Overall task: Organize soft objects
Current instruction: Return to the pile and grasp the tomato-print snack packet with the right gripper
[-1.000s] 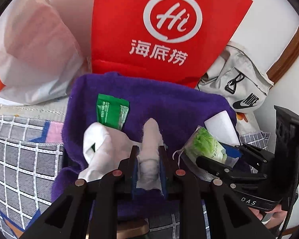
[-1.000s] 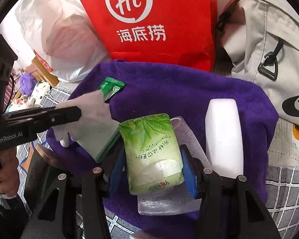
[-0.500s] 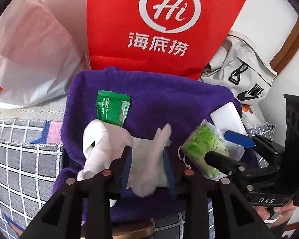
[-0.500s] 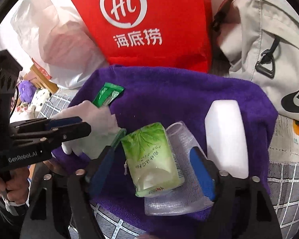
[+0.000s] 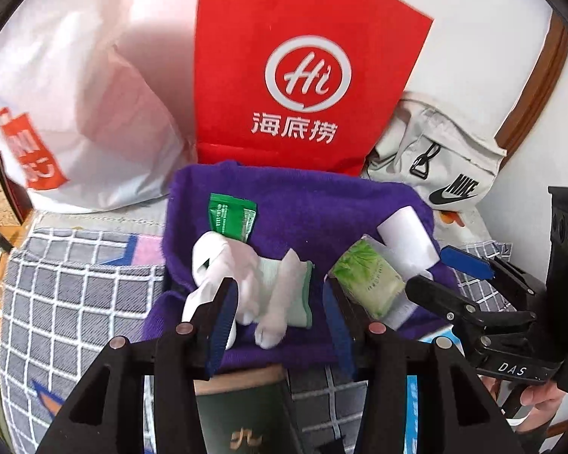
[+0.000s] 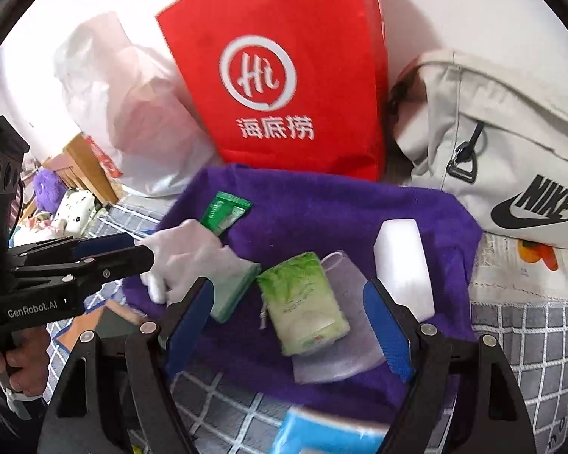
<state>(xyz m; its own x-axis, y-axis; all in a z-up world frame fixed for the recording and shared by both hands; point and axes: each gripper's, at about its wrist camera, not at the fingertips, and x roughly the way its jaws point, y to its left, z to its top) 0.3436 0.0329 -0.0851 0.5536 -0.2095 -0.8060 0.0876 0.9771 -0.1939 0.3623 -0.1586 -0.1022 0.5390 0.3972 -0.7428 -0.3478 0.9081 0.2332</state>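
Both grippers stand wide open and empty above a purple towel (image 5: pixel 322 204) spread on a checked bedcover (image 5: pixel 75 295). The left gripper (image 5: pixel 280 325) frames a white glove (image 5: pixel 242 276) lying across a pale green cloth (image 5: pixel 299 291); the right gripper (image 6: pixel 287 325) frames a green tissue pack (image 6: pixel 303 299) resting on a clear pouch (image 6: pixel 344 355), with a white sponge block (image 6: pixel 401 265) just beside its right finger and a green sachet (image 5: pixel 231 217) farther back. Likely hazards: the limp glove may drag the cloth beneath it when pinched, and the tissue pack could slide on the slick pouch, or the pouch be caught along with it. The left view alone shows a dark green box (image 5: pixel 242 416) under the towel's near edge; the right view alone shows a light blue packet (image 6: pixel 322 431) in front of the towel.
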